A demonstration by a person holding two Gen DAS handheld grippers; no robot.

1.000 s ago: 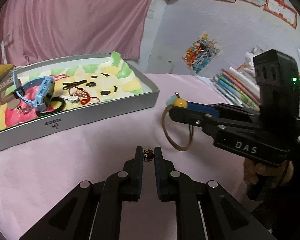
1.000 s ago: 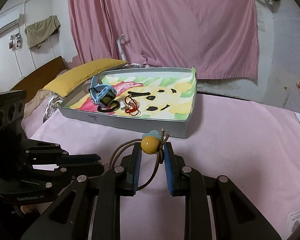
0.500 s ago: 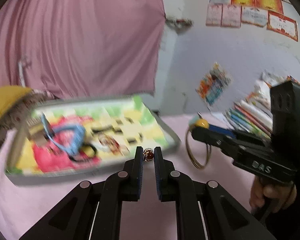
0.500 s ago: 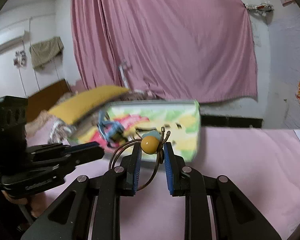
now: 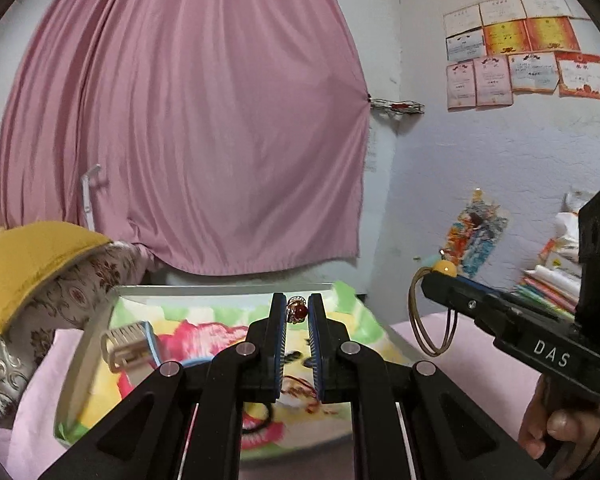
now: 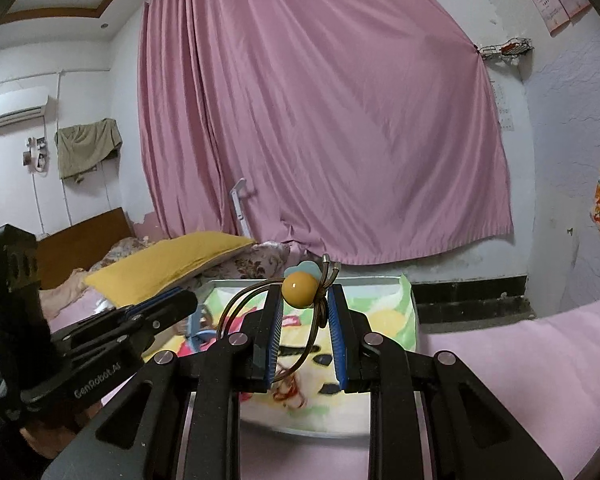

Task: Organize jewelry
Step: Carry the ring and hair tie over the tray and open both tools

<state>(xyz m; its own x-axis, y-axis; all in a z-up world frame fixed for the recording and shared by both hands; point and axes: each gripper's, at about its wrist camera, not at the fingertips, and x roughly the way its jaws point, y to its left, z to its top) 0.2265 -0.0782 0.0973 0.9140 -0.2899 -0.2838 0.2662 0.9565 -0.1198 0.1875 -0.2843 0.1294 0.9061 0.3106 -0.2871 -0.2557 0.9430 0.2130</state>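
Your left gripper [image 5: 297,312] is clamped on a red-stone ring [image 5: 297,312]. Your right gripper [image 6: 303,300] pinches a hair tie [image 6: 300,289] with a yellow bead, above the tray [image 6: 408,312].

A red-stoned ring [image 5: 297,313], a yellow-beaded brown hair tie [image 6: 298,289], a pink curtain [image 5: 188,128], a yellow pillow [image 5: 24,256]

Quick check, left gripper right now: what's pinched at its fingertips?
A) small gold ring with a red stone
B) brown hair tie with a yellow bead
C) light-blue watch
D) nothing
A: in the left wrist view the left gripper is shut on the small gold ring with a red stone, while the brown hair tie with a yellow bead sits in the right gripper.
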